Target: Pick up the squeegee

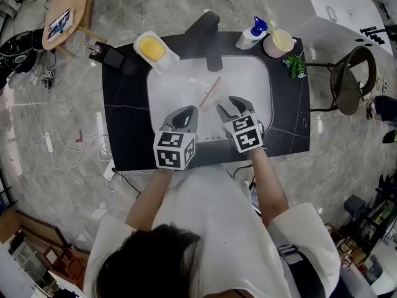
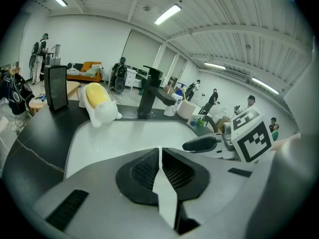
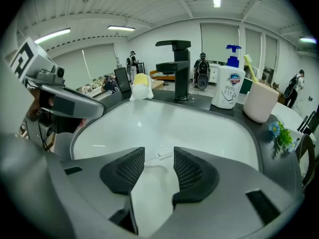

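The squeegee [image 1: 211, 90] shows as a thin pinkish strip lying slantwise on the floor of the white sink [image 1: 257, 73] in the head view. Both grippers hover over the sink's near part, short of the strip. My left gripper [image 1: 186, 112] has its pads pressed together with nothing between them [image 2: 160, 151]. To its right, my right gripper [image 1: 229, 106] stands open; in the right gripper view [image 3: 159, 158] only the sink floor and a faint thin line show in the gap. Neither gripper touches the squeegee.
A black faucet [image 1: 211, 36] stands at the sink's far edge. On the black counter [image 1: 124, 117] sit a yellow-and-white holder [image 1: 153, 48], a soap pump bottle [image 1: 251, 35], a pink cup [image 1: 279, 41], a small plant [image 1: 294, 66] and a black device [image 1: 108, 56]. A chair [image 1: 347, 79] stands to the right.
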Demonstrator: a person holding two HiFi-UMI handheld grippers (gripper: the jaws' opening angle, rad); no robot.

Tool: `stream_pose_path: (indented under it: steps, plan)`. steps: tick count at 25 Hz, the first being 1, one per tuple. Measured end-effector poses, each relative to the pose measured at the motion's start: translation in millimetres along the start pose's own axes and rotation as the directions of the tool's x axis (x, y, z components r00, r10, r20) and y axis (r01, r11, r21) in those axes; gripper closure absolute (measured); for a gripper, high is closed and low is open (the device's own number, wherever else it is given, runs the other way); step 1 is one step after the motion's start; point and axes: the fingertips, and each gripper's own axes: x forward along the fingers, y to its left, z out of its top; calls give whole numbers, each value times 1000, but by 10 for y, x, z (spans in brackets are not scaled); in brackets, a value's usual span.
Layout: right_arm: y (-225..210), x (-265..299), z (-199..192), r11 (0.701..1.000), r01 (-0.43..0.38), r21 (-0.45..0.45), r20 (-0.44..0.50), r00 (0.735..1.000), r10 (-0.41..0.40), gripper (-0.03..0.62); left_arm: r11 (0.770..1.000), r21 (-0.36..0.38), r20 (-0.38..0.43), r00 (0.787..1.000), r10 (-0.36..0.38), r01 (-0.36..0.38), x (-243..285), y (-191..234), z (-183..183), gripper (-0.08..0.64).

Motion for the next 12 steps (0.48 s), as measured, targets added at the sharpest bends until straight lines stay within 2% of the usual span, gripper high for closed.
stream_pose_path:
  steps: [12]
  plan:
    - [-170, 341, -236, 996, -37, -78, -105, 994, 28, 417, 1000, 25, -50, 999, -3, 5, 208, 102, -28, 520]
